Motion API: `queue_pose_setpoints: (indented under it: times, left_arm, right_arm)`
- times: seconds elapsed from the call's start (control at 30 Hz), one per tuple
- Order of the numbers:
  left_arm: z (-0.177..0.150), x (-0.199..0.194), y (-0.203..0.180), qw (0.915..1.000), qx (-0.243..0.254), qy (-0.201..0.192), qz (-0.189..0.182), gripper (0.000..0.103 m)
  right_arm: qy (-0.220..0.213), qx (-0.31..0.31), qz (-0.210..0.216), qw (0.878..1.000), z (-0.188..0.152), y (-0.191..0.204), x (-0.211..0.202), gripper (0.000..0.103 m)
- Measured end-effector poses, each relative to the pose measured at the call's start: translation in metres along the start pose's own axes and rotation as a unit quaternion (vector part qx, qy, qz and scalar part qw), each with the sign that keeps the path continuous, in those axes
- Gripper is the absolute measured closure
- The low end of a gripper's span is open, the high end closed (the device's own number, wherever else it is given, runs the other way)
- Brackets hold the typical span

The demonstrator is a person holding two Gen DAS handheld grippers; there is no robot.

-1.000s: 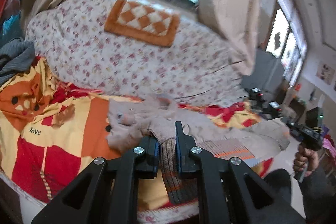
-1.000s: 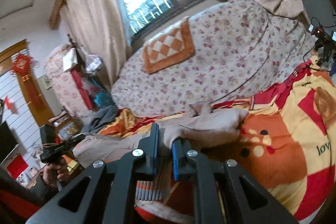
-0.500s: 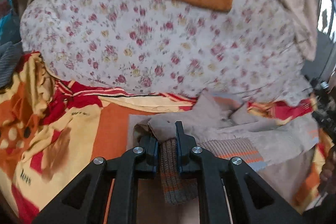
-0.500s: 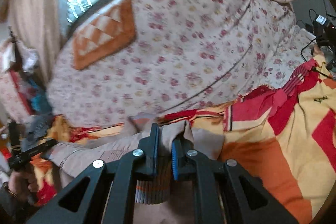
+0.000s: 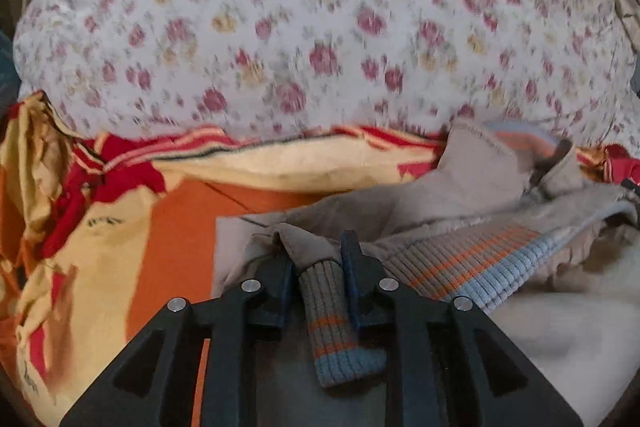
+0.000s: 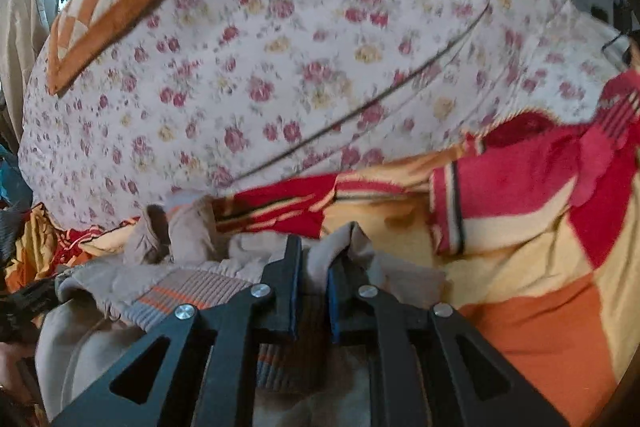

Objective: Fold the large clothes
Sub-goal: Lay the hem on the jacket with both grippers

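Note:
A beige jacket [image 5: 460, 195] with a ribbed hem [image 5: 472, 259] striped grey, orange and blue lies bunched on the bed. My left gripper [image 5: 316, 251] has a ribbed cuff [image 5: 332, 327] between its pads; the jaws are opening but still touch the knit. In the right wrist view the same jacket [image 6: 192, 239] spreads to the left, its hem [image 6: 192, 291] low beside the fingers. My right gripper [image 6: 316, 255] pinches a beige fold with ribbing under it, its jaws just starting to open.
An orange, red and yellow blanket [image 5: 180, 227] [image 6: 540, 327] covers the bed under the jacket. A tall heap in floral quilt [image 5: 320, 27] [image 6: 300, 67] rises just behind, with an orange checked pillow [image 6: 108, 7] on top and a thin cable [image 6: 380, 99] across it.
Both grippers have swept forward and down toward the bed, carrying the jacket's ribbed ends over its body. The window has left the left wrist view. The gap between the left pads looks slightly wider.

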State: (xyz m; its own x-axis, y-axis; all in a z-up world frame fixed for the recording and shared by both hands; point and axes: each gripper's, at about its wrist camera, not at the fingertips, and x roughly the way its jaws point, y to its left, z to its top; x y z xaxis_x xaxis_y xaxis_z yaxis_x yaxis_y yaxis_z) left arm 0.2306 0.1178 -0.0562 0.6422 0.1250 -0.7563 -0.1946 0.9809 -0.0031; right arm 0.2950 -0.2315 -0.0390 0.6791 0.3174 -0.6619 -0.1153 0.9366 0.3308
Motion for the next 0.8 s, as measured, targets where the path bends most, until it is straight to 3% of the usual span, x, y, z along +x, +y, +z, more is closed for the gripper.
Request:
queue_pose_setpoints:
  times: [0.4, 0.8]
  left_arm:
    - [-0.0003, 0.0077, -0.0004, 0.9999, -0.013, 0.011, -0.002, 0.090]
    - [-0.0008, 0.0085, 0.0042, 0.9995, -0.027, 0.012, -0.013, 0.089]
  right_arm:
    - [0.014, 0.000, 0.012, 1.000, -0.0041, -0.0004, -0.0004, 0.075]
    - [-0.001, -0.001, 0.017, 1.000, -0.0072, 0.0021, -0.0074, 0.058]
